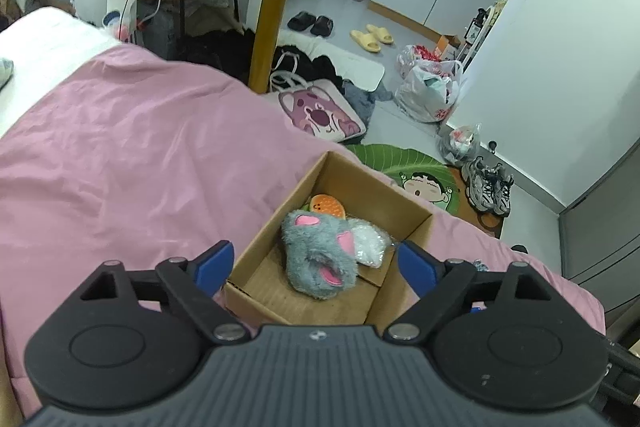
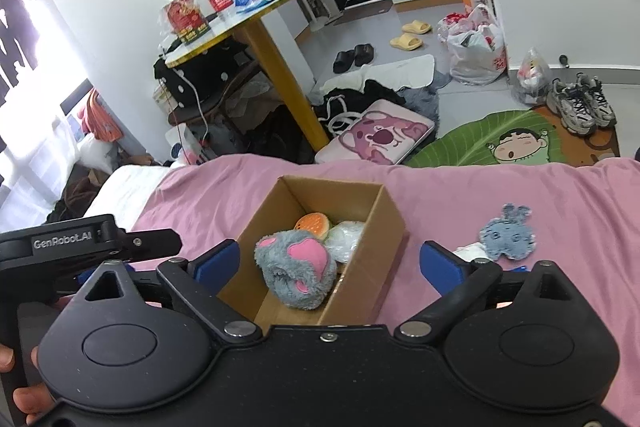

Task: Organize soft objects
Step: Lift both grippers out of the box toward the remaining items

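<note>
A brown cardboard box [image 1: 352,183] [image 2: 390,223] sits on the pink bedspread. Inside lie a grey furry paw toy with pink pads [image 1: 318,253] [image 2: 298,265], an orange burger plush [image 1: 329,206] [image 2: 313,224] and a white fluffy item in clear wrap [image 1: 372,241] [image 2: 346,241]. My left gripper [image 1: 316,267] hovers open over the box's near end, holding nothing. My right gripper [image 2: 330,265] is also open and empty above the box. A blue-grey bunny plush [image 2: 508,234] lies on the bedspread right of the box, beside a small white item [image 2: 472,251].
The pink bedspread [image 1: 132,155] [image 2: 500,187] stretches to the left and right of the box. Beyond the bed edge are a yellow-legged round table [image 1: 276,15] [image 2: 280,63], a pink bear bag [image 1: 320,111] [image 2: 380,135], a green cartoon rug [image 2: 500,139], shoes and plastic bags. A hand [image 2: 24,395] holds the left gripper body.
</note>
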A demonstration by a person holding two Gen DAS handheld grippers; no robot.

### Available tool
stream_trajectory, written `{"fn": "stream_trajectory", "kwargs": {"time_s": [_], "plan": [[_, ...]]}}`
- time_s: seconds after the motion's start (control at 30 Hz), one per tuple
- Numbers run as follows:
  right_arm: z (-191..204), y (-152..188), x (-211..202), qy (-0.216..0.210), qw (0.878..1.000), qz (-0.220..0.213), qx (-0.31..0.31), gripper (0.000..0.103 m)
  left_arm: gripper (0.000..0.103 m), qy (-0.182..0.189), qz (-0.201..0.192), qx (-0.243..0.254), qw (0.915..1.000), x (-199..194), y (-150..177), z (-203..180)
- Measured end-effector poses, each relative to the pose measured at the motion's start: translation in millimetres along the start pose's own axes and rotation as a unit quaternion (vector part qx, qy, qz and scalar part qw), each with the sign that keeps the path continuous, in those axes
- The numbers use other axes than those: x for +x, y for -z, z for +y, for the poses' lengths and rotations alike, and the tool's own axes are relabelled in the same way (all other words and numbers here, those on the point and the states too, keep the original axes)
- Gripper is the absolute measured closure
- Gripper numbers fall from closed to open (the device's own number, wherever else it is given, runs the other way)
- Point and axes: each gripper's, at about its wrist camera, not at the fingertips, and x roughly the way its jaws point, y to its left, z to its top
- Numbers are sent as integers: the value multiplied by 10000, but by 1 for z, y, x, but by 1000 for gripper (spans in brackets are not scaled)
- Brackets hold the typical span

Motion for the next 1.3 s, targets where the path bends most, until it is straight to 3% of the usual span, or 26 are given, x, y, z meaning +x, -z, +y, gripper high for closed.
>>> {"fn": "stream_trajectory", "kwargs": {"time_s": [0.27,0.57,0.87,1.13,1.3], "plan": [[-27,-6,-32,-134,9990,-309,278,5,1,66,-179,198,9996,-14,17,-24],[-61,-3,-63,-20,9988,-303,391,1,0,84,-298,567,9979,-26,31,-63],[-81,9,-78,29,9994,-110,335,0,0,71,-423,587,9974,-34,47,-86],[-101,12,-91,118,9995,-63,288,0,0,93,-133,916,9957,-35,68,-115],[-116,17,-99,197,9995,-85,232,0,1,-76,-59,1076,9941,-36,83,-128]]}}
